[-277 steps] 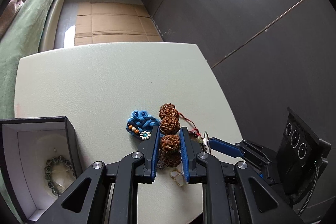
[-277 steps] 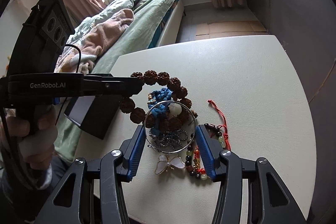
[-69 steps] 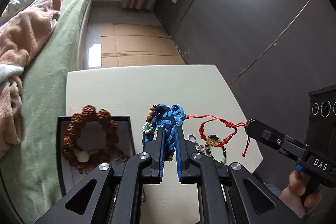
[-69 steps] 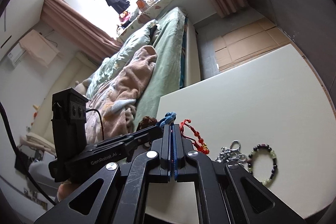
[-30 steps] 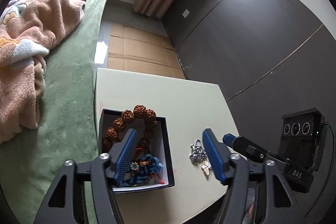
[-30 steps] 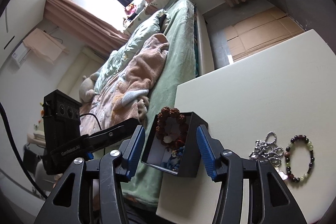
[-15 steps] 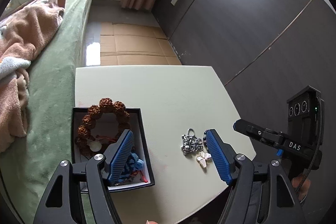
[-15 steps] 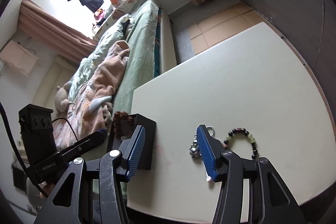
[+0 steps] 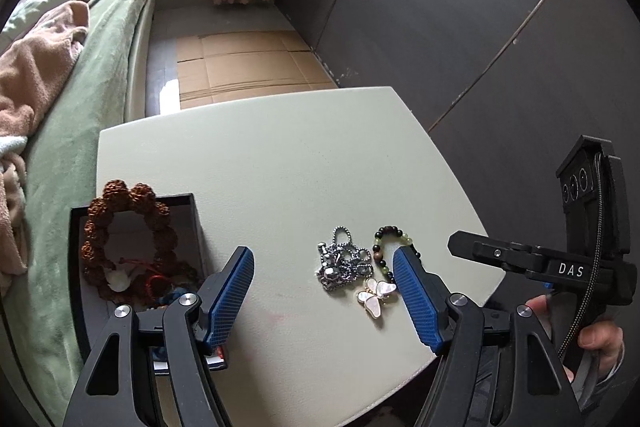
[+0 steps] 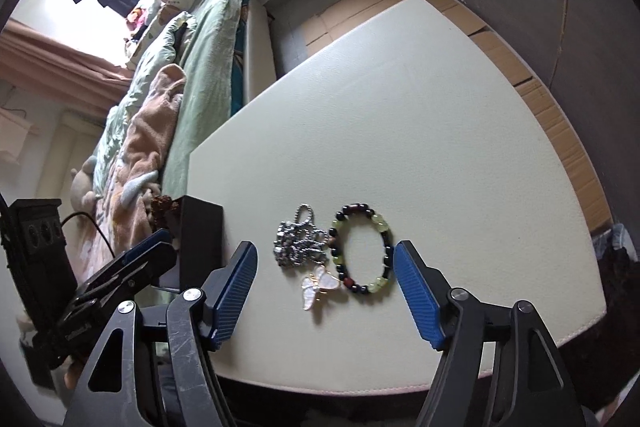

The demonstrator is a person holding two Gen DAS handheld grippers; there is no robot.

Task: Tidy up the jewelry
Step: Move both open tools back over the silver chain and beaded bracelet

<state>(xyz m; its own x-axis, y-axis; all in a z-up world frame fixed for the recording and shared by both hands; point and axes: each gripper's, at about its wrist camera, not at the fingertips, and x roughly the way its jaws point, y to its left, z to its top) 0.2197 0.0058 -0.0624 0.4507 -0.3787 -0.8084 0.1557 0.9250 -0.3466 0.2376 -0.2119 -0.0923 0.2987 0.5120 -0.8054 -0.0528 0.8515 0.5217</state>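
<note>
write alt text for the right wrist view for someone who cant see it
The right gripper, jaws opening and empty, hangs over a pale table above a green and dark bead bracelet, a tangled silver chain and a white butterfly pendant. A black box stands to their left.

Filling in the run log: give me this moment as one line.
left gripper: open, empty | right gripper: opening, empty | box: brown bead bracelet inside | table: silver chain, green-black bracelet

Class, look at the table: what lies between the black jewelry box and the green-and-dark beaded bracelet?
The silver chain with its butterfly pendant, best seen in the right wrist view.
</note>
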